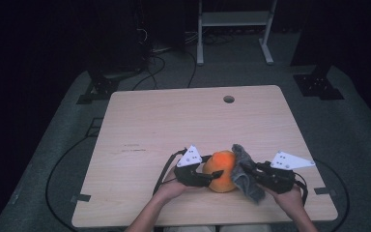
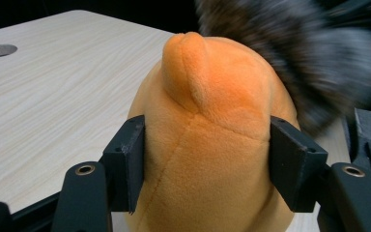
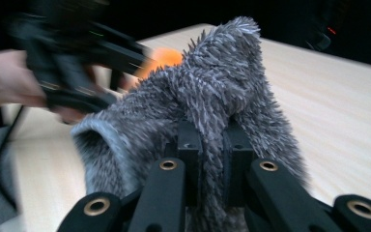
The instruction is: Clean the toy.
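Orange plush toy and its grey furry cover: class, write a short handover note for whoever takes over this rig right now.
Left gripper: shut on the orange plush toy, pads on both sides, near the table's front edge.
Right gripper: shut, pinching a fold of the grey furry cover.
Position: the cover lies against the toy's right side.
Done: both pieces gripped.
Left: apparently working the cover over or off the toy; which cannot be told.

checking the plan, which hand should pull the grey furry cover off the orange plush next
Right, probably: the right gripper is already shut on the grey furry cover, while the left gripper clamps the orange plush.
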`<state>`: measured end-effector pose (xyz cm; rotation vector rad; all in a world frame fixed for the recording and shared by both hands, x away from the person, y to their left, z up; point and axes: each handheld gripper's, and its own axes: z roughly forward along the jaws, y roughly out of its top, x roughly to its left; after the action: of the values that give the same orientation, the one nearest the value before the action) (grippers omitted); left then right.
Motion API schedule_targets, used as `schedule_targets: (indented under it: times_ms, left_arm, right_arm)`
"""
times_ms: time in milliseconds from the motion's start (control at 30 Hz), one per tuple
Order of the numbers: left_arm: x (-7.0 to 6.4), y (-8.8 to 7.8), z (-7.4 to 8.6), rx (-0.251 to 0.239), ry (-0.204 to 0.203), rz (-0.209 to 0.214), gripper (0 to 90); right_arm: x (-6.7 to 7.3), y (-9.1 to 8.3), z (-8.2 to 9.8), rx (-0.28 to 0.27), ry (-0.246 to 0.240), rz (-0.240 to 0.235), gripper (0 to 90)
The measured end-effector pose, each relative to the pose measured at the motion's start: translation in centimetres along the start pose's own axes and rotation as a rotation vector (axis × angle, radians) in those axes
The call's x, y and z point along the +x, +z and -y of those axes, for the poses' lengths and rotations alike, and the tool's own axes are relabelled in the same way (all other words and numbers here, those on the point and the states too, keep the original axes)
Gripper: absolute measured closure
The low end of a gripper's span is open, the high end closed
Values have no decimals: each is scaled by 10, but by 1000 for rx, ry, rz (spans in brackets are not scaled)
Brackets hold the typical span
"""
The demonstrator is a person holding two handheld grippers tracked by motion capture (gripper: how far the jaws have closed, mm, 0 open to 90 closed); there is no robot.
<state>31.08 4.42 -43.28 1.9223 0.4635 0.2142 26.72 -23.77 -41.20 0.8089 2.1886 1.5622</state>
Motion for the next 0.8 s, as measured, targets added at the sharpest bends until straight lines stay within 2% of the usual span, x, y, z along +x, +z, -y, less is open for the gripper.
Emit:
schedule_targets:
  times_ms: [67, 100, 133, 233, 300, 333, 367, 467, 500, 533, 600, 633, 700, 767, 800]
  left_arm:
    - [0, 0, 0, 2, 0, -2, 371]
    - [-1, -1, 1, -1, -3, 2, 374]
    - [-1, -1, 1, 0, -2, 9, 378]
    - [-4, 0, 1, 8, 20, 26, 387]
    - [-6, 0, 0, 11, 30, 53, 383]
    - [-6, 0, 0, 12, 43, 62, 370]
    - [-5, -1, -1, 12, 43, 64, 335]
    - [0, 2, -4, 24, -15, 34, 165]
    - [1, 4, -3, 31, -23, 52, 144]
    - [-1, 6, -1, 23, -10, 69, 187]
    - [-9, 5, -4, -1, 43, 31, 321]
    - [-10, 3, -7, -21, 30, 27, 359]
    - [-12, 1, -12, -51, 18, 1, 396]
    - [-12, 1, -13, -33, 38, -10, 397]
    - [-12, 2, -11, -25, 45, -18, 396]
  right_arm:
    - [8, 4, -4, 14, -48, 4, 807]
    - [7, 4, -3, 14, -51, 2, 807]
    - [4, 4, 0, 14, -32, 5, 807]
    - [-11, 1, 9, 39, 29, 50, 807]
    - [-17, -2, 12, 53, 43, 67, 807]
    - [-17, -2, 13, 53, 48, 58, 807]
    - [-17, -2, 14, 55, 47, 49, 807]
    - [-17, -2, 14, 63, 46, 36, 807]
    - [-18, -2, 14, 63, 51, 36, 807]
    - [-18, -2, 14, 64, 49, 37, 807]
    - [-16, -4, 11, 73, 35, 53, 807]
    - [-14, -7, 8, 60, 28, 58, 808]
    - [-9, -11, 1, 9, 20, 59, 808]
    - [-3, -11, -7, -50, 17, 10, 808]
    - [2, -8, -10, -54, 4, -2, 807]
